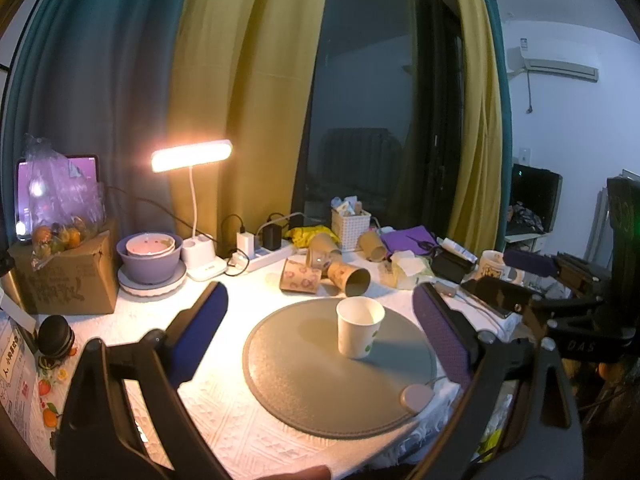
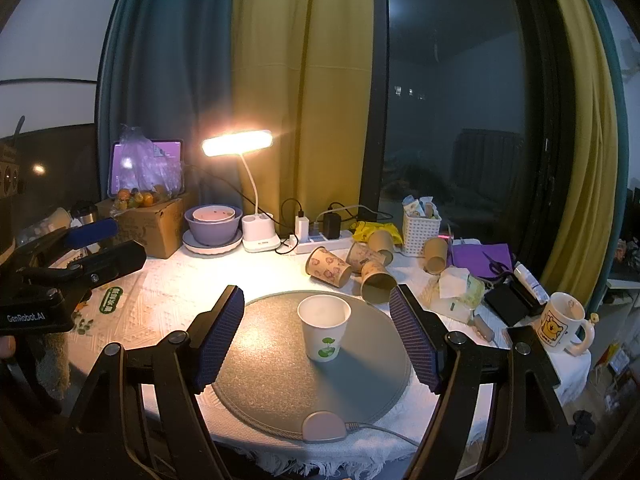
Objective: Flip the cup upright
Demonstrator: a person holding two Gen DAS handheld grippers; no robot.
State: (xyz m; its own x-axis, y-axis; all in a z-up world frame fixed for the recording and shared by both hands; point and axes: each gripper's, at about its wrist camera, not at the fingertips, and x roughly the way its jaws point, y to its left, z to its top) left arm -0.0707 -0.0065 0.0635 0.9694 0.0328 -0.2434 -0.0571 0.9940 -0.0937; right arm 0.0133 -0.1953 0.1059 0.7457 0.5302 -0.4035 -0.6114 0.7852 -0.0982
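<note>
Matt white paper cup (image 2: pixel 324 332), grey felt-like mat (image 2: pixel 280 384) — rough-grained, embossed white tablecloth (image 2: pixel 168 304), textured rubbery fingers (image 2: pixel 222 336)

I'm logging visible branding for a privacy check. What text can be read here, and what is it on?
"GenRobot.AI": left gripper body, seen in the right wrist view.
"DAS": right gripper body, seen in the left wrist view.
Cardboard box, table leaflets, ceramic mug, air conditioner label: print too blurred to read.
</note>
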